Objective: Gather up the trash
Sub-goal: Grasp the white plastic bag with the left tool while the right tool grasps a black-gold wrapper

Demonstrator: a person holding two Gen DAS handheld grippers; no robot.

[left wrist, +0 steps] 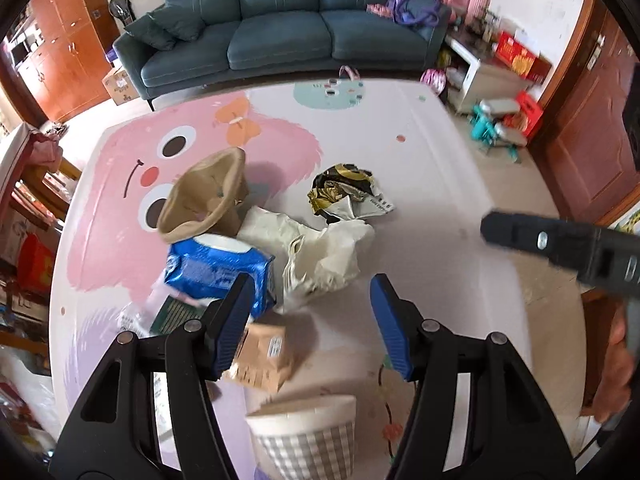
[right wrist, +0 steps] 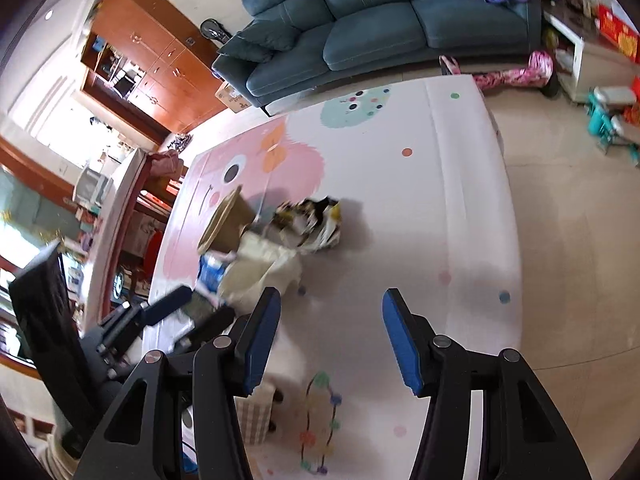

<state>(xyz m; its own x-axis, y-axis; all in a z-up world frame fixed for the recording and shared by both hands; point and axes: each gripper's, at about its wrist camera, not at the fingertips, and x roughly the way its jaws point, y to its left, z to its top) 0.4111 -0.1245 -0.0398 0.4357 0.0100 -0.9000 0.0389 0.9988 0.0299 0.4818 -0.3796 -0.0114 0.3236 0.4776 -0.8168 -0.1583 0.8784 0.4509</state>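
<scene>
Left claw [left wrist: 310, 312] agape | brown cup [left wrist: 204, 196] tipped, mouth leftward

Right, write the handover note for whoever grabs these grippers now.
Left gripper: open, empty, above the trash pile.
Right gripper: open, empty, over bare play mat to the right of the pile.
Trash, all on the mat: brown paper cone, blue wipes pack, white crumpled bag, black-and-gold wrapper, small cardboard box, some flat packaging under the wipes.
Checked bin stands nearest the camera; its inside cannot be seen.
Done: nothing gripped yet.
Left: every piece on the mat.
</scene>
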